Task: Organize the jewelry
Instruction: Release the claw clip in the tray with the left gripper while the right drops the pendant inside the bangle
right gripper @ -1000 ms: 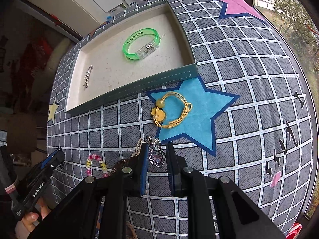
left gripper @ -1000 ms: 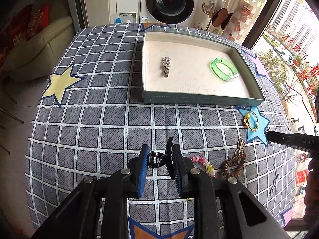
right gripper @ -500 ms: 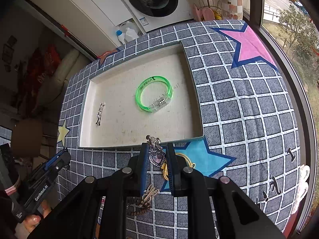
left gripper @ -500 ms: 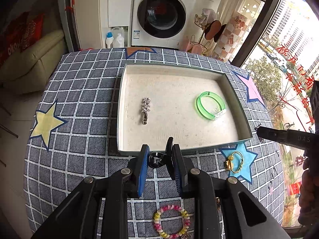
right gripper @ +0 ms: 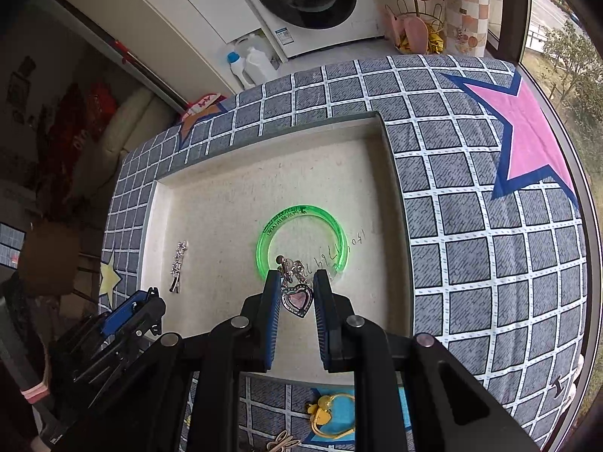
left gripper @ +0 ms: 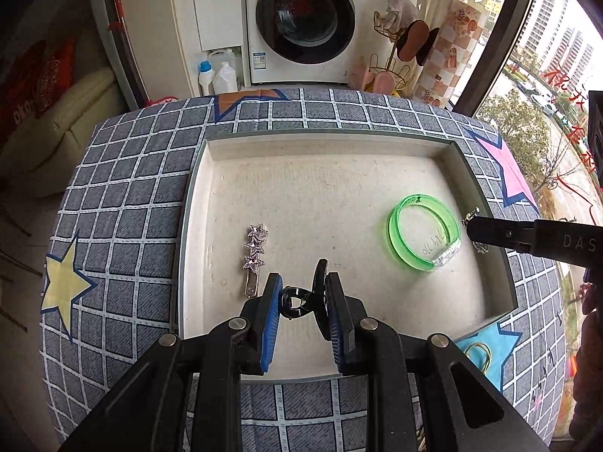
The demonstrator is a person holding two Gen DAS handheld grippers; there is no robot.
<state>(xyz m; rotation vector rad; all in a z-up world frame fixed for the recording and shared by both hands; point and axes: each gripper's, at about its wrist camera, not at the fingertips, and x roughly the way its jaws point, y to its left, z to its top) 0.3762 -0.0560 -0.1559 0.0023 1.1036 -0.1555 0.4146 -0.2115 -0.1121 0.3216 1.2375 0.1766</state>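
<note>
Pinching a small black claw hair clip (left gripper: 301, 299) between its blue pads, the left gripper (left gripper: 302, 301) hangs above the near part of the shallow cream-lined tray (left gripper: 324, 139), just beside the lower end of the star-studded hair clip (left gripper: 254, 254) that lies on the tray floor. Toward the tray's right wall rests a translucent green bangle (left gripper: 425, 232), flat on the lining.

From the right wrist view, the right gripper (right gripper: 297, 297) is clamped on a heart-shaped pendant (right gripper: 298, 300) with a pink centre, its silver clasp and links (right gripper: 288, 265) sticking out past the fingertips. It is held over the tray (right gripper: 392, 173), above the near edge of the green bangle (right gripper: 301, 241); whether the links touch the bangle cannot be told. The star hair clip (right gripper: 178, 265) lies well to the left of the bangle.

Outside the tray, just past its near wall on the checked tablecloth (right gripper: 490, 263), a yellow cord bracelet (right gripper: 331, 414) sits on a blue star patch (right gripper: 339, 410). Beyond the table stands a washing machine (left gripper: 301, 22).
</note>
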